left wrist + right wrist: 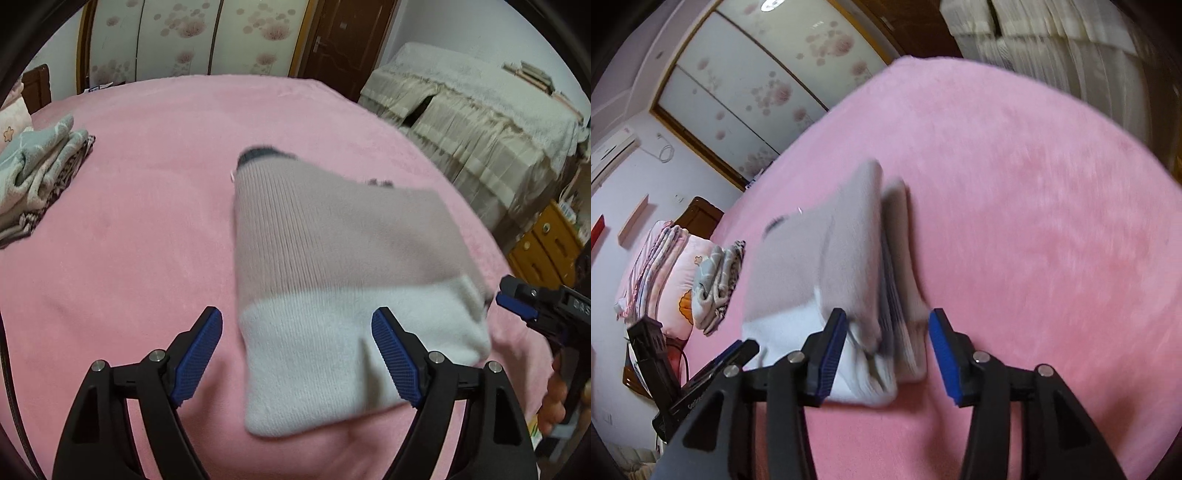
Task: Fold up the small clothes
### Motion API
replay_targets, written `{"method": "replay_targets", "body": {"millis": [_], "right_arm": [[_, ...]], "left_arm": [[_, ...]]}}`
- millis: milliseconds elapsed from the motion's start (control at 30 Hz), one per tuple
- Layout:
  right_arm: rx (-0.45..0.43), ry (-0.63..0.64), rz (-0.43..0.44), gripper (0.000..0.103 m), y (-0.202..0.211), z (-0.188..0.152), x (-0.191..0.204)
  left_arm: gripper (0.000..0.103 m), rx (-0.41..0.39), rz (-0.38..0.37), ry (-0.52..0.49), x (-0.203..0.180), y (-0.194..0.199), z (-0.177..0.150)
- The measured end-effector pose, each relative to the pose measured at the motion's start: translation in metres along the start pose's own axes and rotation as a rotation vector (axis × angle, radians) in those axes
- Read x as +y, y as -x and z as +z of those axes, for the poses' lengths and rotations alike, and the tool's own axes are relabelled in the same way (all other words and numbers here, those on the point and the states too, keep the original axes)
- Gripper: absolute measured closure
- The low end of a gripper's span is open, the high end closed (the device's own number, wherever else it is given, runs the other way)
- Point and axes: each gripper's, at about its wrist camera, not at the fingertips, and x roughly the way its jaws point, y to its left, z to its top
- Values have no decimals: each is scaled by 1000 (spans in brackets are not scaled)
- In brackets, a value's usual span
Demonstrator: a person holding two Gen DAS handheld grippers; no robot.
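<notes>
The left gripper (297, 354) is held wide open above the white near hem of the folded knit sweater (332, 266), nothing pinched. The right gripper (888, 360) is parted around the stacked right edge, its pads apparently clear of the cloth. The sweater is laid mid-bed on the pink blanket (147, 184), well apart from the folded pile (40, 173) far left. The layers should probably be squared before any further fold is made.
</notes>
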Motion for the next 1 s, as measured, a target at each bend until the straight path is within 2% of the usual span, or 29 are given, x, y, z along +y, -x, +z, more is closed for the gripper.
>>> {"method": "replay_targets", "body": {"millis": [133, 333, 467, 500, 600, 733, 800, 1000], "right_arm": [[-20, 45, -19, 55, -14, 27, 6], [10, 130, -80, 55, -67, 56, 26], [38, 166, -141, 72, -99, 67, 25], [55, 171, -161, 73, -107, 67, 22], [71, 185, -192, 73, -120, 66, 18], [76, 118, -155, 70, -122, 68, 3], [73, 85, -143, 62, -121, 67, -5], [62, 52, -119, 61, -105, 66, 2]], "left_arm": [[21, -28, 12, 23, 9, -8, 28], [23, -40, 69, 9, 8, -49, 65], [25, -13, 120, 30, 14, -80, 81], [27, 17, 123, 43, 17, -89, 83], [29, 64, 111, 72, 22, -104, 83], [28, 87, 67, 122, 34, -114, 80], [27, 86, 48, 141, 39, -115, 79], [21, 72, 62, 137, 37, -101, 77]]}}
